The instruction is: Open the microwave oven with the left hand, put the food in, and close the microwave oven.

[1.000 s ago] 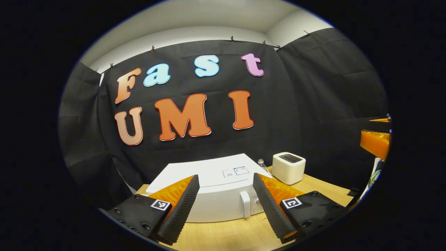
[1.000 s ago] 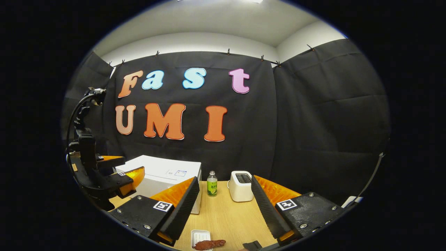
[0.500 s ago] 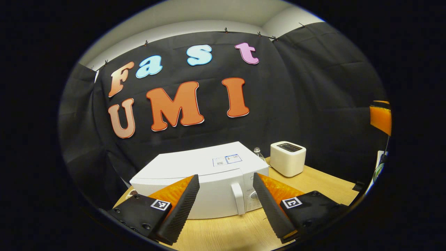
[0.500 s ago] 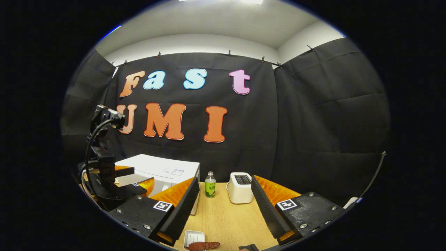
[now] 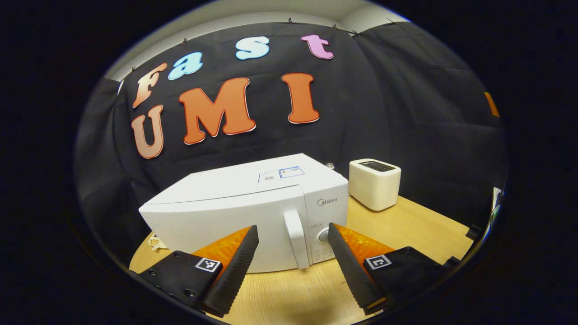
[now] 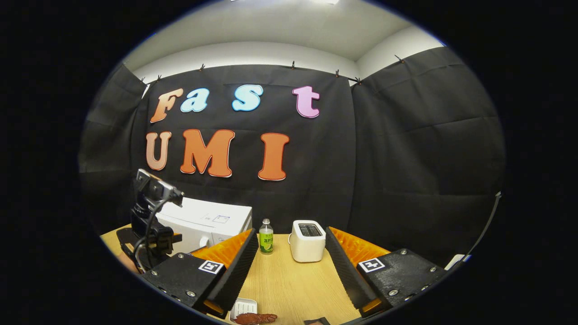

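1. Left gripper (image 5: 293, 266) fingers spread, nothing held, just in front of microwave (image 5: 235, 207) handle (image 5: 295, 239); door closed
2. Right gripper (image 6: 289, 266) fingers apart, empty, above wooden table (image 6: 289, 280)
3. Food (image 6: 255, 318) on small white tray (image 6: 241, 308) at bottom edge, partly cut off, looks like meat
4. Bottle (image 6: 266, 236) and toaster (image 6: 307, 240) right of microwave

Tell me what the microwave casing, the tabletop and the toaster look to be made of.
Microwave: smooth white casing with a soft sheen, likely painted metal or plastic; the look leaves it open. Its handle looks like moulded white plastic.
Tabletop: pale wood grain with a matte finish, perhaps laminate rather than solid wood.
Toaster: matte white shell with rounded corners, probably plastic, with a dark slot on top.
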